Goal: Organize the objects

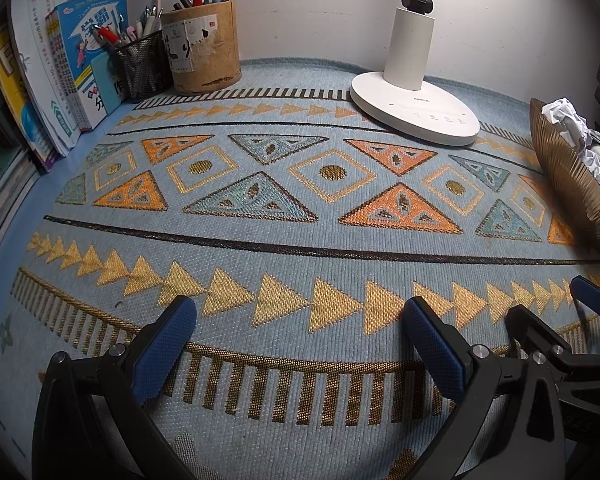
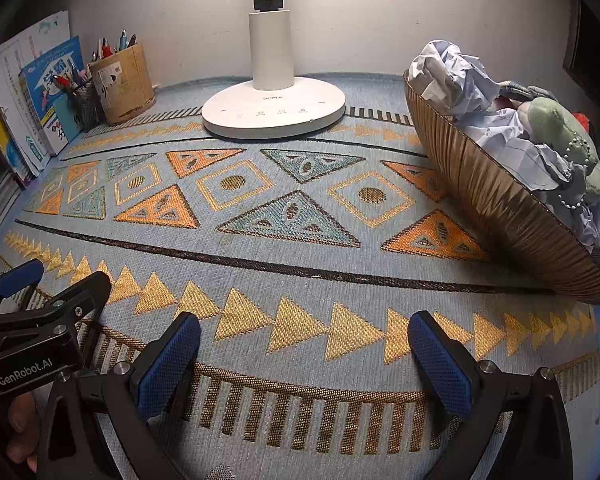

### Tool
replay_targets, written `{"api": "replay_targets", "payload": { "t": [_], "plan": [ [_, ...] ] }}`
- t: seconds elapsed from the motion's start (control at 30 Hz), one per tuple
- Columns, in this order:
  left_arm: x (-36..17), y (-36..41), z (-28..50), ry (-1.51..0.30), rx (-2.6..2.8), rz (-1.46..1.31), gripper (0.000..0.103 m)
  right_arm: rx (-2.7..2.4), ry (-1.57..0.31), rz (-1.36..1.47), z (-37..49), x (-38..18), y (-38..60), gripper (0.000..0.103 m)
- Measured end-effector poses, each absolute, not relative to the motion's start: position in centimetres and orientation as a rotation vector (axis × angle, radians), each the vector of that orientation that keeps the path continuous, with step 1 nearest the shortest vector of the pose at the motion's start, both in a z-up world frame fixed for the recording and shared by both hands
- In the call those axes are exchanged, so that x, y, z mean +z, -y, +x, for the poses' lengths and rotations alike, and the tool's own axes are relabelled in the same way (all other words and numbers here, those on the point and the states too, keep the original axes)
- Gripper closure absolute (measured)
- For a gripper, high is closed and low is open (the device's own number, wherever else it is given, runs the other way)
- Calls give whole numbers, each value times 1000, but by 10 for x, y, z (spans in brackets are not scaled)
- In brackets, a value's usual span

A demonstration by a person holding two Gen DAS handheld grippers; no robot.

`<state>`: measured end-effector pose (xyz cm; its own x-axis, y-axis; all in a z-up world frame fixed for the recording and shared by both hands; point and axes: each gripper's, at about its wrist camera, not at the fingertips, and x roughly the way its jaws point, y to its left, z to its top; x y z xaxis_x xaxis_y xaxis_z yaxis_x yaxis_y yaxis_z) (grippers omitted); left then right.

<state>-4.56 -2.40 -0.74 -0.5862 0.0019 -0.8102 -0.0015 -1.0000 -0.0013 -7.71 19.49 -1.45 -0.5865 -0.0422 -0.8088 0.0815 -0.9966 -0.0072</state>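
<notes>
Now we hold both grippers low over the patterned mat (image 1: pixel 300 208), left gripper (image 1: pixel 300 344) and right gripper (image 2: pixel 304 356) with fingers spread and empty. Crumpled paper (image 2: pixel 456 76) and a green plush toy (image 2: pixel 560 132) sit in the gold ribbed basket (image 2: pixel 500 200) at right.

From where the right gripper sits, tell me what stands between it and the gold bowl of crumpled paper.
Nothing visible does. The right gripper is open over the patterned mat, and only bare mat lies between it and the gold bowl ahead to its right. The lamp base stands well off that line, farther back.
</notes>
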Motion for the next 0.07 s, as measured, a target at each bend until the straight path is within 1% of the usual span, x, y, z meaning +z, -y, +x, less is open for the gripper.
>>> {"api": "replay_targets", "payload": {
  "t": [0.07],
  "plan": [
    [-7, 24, -46, 1, 2796, -1429, 0, -2737, -67, 1393, -77, -15, -195, 0]
  ]
}}
